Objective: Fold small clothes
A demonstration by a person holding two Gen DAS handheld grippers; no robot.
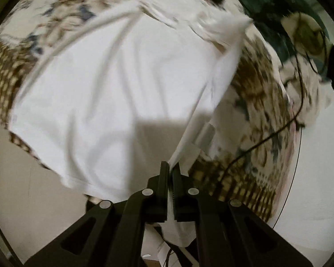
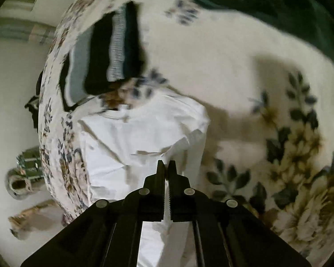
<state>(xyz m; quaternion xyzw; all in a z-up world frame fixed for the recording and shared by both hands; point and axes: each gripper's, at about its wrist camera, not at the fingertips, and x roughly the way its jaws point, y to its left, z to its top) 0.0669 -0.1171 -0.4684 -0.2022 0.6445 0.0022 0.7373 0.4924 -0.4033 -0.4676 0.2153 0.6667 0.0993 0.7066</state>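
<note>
A white garment (image 1: pixel 113 93) lies spread on a floral bedspread (image 1: pixel 260 93). In the left wrist view one edge is pulled up taut into my left gripper (image 1: pixel 170 166), which is shut on that white cloth. The right wrist view shows the same white garment (image 2: pixel 133 138) creased near the bed's edge. My right gripper (image 2: pixel 166 165) points down onto it with its jaws closed, and white cloth shows between the pads. Both views are blurred.
A stack of folded dark and grey clothes (image 2: pixel 113 53) sits on the bedspread (image 2: pixel 233 71) beyond the garment. Dark green cloth (image 2: pixel 278 6) lies at the far side. A black cable (image 1: pixel 267 138) runs over the bed's edge. Pale floor (image 1: pixel 22 189) borders the bed.
</note>
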